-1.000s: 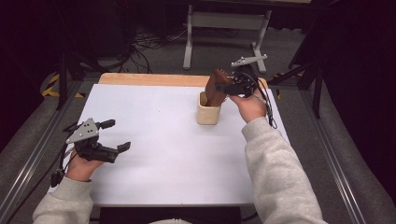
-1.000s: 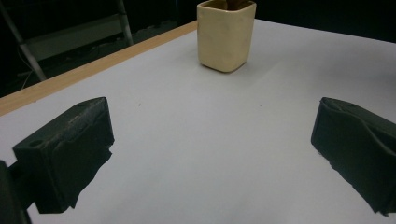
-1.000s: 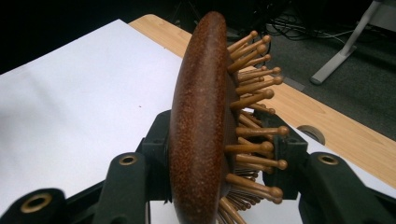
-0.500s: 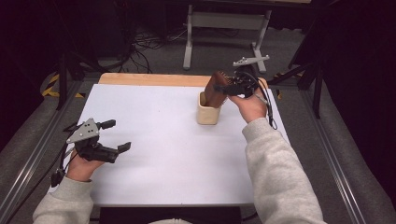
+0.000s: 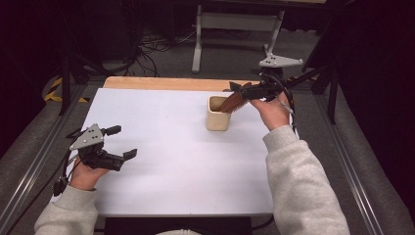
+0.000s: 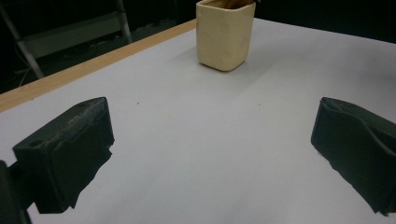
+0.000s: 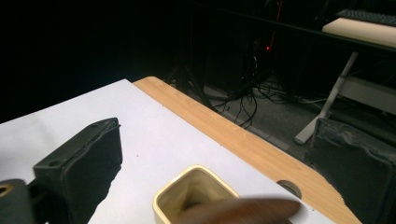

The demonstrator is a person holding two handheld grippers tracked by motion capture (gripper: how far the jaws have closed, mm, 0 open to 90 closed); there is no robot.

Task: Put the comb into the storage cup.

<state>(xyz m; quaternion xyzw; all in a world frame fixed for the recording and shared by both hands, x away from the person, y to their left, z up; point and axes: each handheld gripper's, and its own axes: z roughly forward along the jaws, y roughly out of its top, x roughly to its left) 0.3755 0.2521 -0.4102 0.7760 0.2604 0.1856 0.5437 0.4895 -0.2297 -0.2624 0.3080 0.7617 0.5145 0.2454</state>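
Observation:
A cream square cup point(image 5: 217, 119) stands on the white table point(image 5: 186, 161), right of centre toward the back. A brown wooden tool with a toothed edge point(image 5: 232, 102) leans out of the cup toward the right. My right gripper point(image 5: 241, 90) hovers just right of the cup's rim, and its jaws have just been opening. In the right gripper view point(image 7: 219, 129) they stand wide apart above the cup point(image 7: 191, 193), with the blurred brown tool point(image 7: 243, 210) low between them, untouched. My left gripper point(image 5: 123, 142) rests open at the front left, and the cup point(image 6: 225, 33) lies far ahead of it point(image 6: 212, 107).
A wooden strip point(image 5: 161, 83) runs along the table's back edge, with a round hole point(image 7: 290, 188) near the cup. Behind the table are a grey stand point(image 5: 198, 44) and floor cables point(image 5: 151, 46). Metal rails point(image 5: 27, 176) flank both sides.
The right gripper has let go of the brown tool and pulled up and to the right of the cup. The tool now leans free in the cup. The left hand kept still.

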